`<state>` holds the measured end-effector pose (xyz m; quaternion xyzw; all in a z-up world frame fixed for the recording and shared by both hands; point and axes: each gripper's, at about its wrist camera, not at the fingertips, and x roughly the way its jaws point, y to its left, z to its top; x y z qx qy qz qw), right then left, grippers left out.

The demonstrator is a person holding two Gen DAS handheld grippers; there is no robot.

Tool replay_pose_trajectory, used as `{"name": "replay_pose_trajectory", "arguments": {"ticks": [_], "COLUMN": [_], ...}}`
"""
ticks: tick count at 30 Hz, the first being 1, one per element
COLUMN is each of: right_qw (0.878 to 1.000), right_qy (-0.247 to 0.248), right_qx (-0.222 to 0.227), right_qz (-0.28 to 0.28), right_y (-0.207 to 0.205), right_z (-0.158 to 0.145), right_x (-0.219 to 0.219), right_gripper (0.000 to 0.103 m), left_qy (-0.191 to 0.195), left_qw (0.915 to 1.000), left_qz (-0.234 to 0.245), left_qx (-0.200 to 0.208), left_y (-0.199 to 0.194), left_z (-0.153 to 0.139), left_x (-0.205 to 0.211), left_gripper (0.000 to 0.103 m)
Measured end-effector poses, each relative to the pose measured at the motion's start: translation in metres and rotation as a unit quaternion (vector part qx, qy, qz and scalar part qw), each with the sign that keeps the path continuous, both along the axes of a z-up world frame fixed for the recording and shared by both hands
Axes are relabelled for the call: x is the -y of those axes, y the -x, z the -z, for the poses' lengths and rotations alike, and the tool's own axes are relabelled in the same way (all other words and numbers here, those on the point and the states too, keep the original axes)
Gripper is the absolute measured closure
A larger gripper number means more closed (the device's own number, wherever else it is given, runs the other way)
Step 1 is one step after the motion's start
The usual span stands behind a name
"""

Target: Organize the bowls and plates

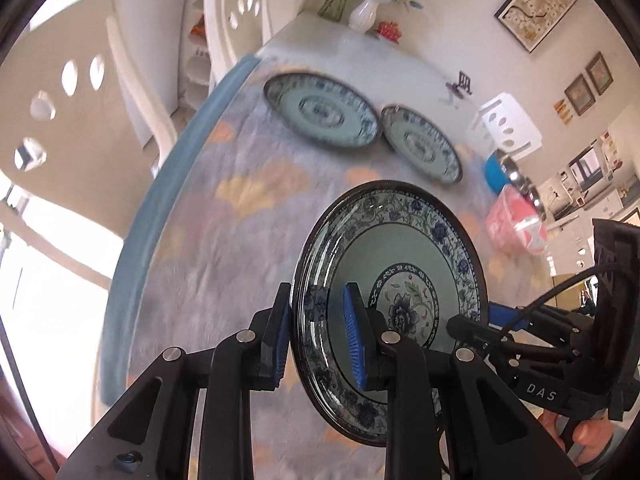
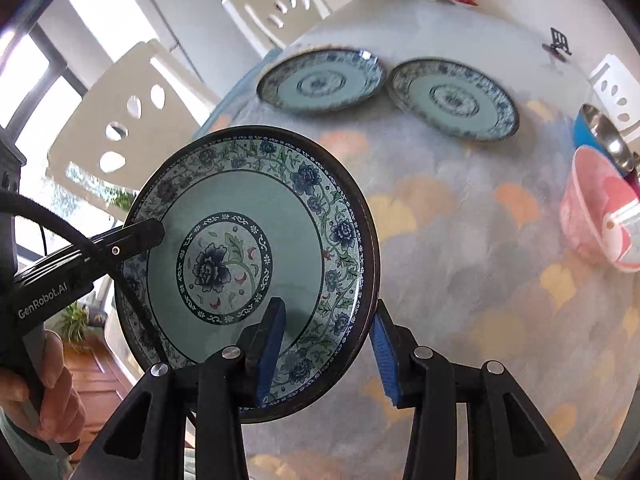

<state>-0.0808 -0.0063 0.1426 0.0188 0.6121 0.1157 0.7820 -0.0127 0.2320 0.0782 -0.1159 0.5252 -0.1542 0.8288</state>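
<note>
One blue-and-green floral plate (image 1: 416, 256) (image 2: 240, 240) hangs tilted above the table, held from both sides. My left gripper (image 1: 318, 340) is shut on its left rim, one blue pad on the face and one behind. My right gripper (image 2: 328, 350) is shut on the opposite rim in the same way. Each gripper shows in the other's view: a right finger (image 1: 460, 326) on the plate's far edge, a left finger (image 2: 140, 236) lying on the plate's face. Two matching plates (image 1: 320, 110) (image 1: 420, 144) lie flat side by side farther back on the table (image 2: 460, 240).
A pink bowl (image 2: 596, 208) and a blue bowl with a steel inside (image 2: 600, 136) sit at the table's right edge. White chairs (image 1: 76, 92) (image 2: 280, 12) stand along the left side. A white vase (image 1: 364, 14) and a small dark stand (image 2: 558, 42) are at the far end.
</note>
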Motion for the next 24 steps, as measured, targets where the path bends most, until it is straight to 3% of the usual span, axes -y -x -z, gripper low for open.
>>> {"name": "replay_pose_trajectory", "arguments": {"ticks": [10, 24], "right_qw": [0.998, 0.998], "right_qy": [0.010, -0.006], "right_qx": [-0.055, -0.069], "right_qz": [-0.015, 0.013], "right_y": [0.012, 0.015], "right_z": [0.049, 0.046], "right_x": [-0.013, -0.001], "right_gripper": [0.062, 0.062], "left_qy": [-0.006, -0.006], "left_qw": [0.9991, 0.9987], "left_qz": [-0.018, -0.025], "left_qx": [-0.039, -0.045], "left_y": [0.011, 0.010], "left_z": [0.051, 0.053], "left_x": [-0.010, -0.029], "left_gripper": [0.081, 0.080]}}
